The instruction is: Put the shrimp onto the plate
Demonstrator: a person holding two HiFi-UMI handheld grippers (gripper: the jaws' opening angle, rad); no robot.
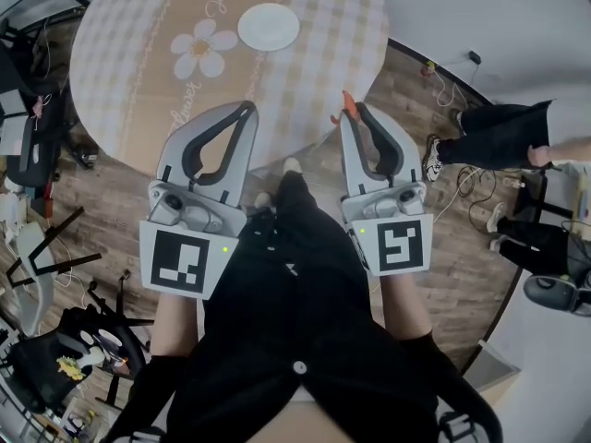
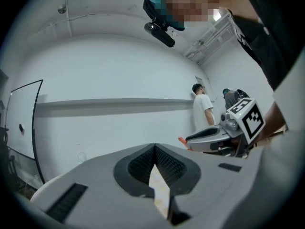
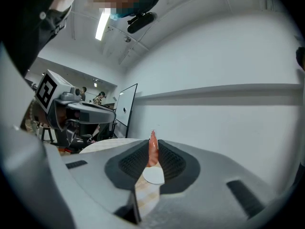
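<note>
Right gripper [image 1: 355,111] is closed on the shrimp [image 1: 347,102]: in the right gripper view the orange body stands pinched upright between the jaw tips, its end poking out past them. Left gripper [image 1: 247,111] has its jaws together at the tips with nothing between them, as the left gripper view confirms.

Progress: the pick-up is done and the placing is not. The shrimp is held in the air at about the near right edge of the round table [image 1: 138,53]. The plate [image 1: 269,26] lies well apart from it, further in on the checked cloth, just beside the printed daisy. The plate surface appears bare. My judgement is that what remains is the carry forward and to the left over the plate, the lowering and the release.

Count:
- shrimp: one
- plate: one
- table: one
- grippers: two, one loaded and one empty

No other food item is seen on the cloth
</note>
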